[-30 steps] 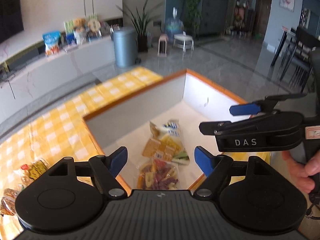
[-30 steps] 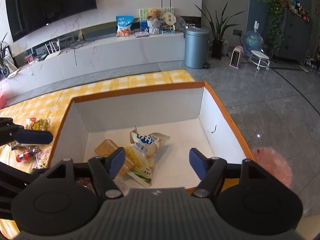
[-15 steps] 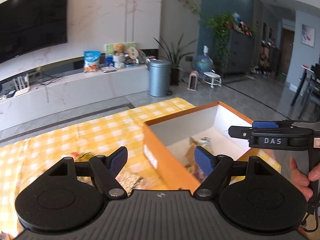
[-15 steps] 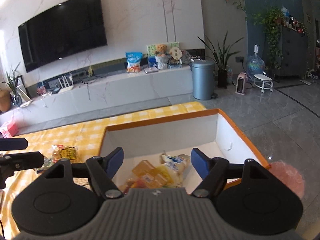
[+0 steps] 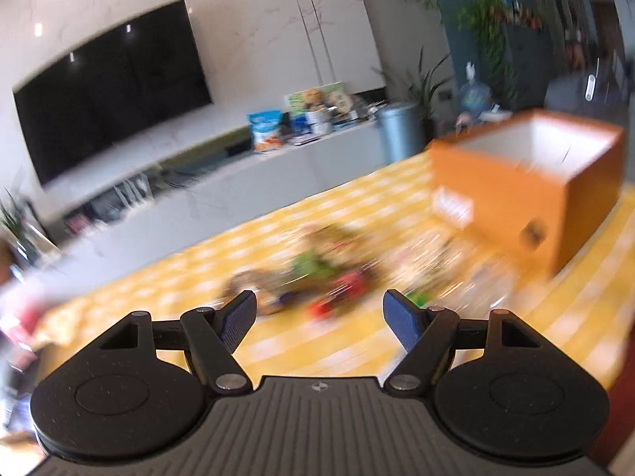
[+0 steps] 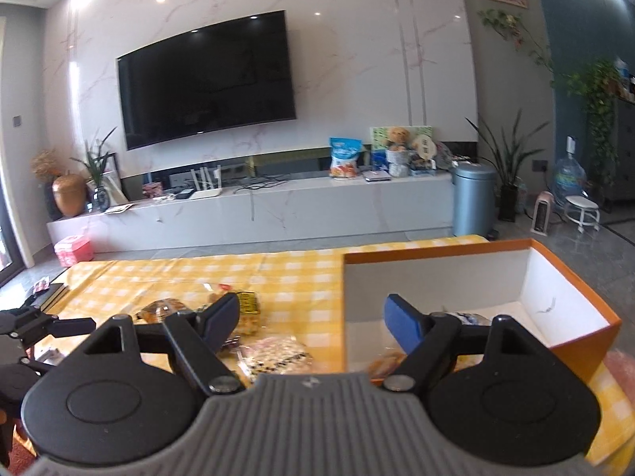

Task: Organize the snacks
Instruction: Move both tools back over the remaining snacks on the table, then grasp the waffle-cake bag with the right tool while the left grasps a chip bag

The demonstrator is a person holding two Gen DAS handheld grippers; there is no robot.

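Yellow-checked cloth covers the tabletop (image 6: 301, 265), with a black television (image 6: 206, 79) on the marble wall behind and a long white console (image 6: 254, 214) under it. At the far left of the right wrist view, the left tool (image 5: 319, 313) shows as dark fingers low over the cloth edge; in its own badly blurred view its blue pads (image 5: 401, 319) stand spread with nothing between them. Loose snack packets (image 6: 238, 317) lie scattered on the cloth just left of centre, among them a yellow one (image 6: 250, 309) and a pale spotted one (image 6: 278, 357). The right tool (image 6: 311, 323) hangs above them, its pads wide apart and empty. To the right sits the orange box (image 6: 575, 353), white inside, with a few snacks (image 6: 387, 361) on its floor. A grey bin (image 6: 474, 198) stands beyond on the floor.
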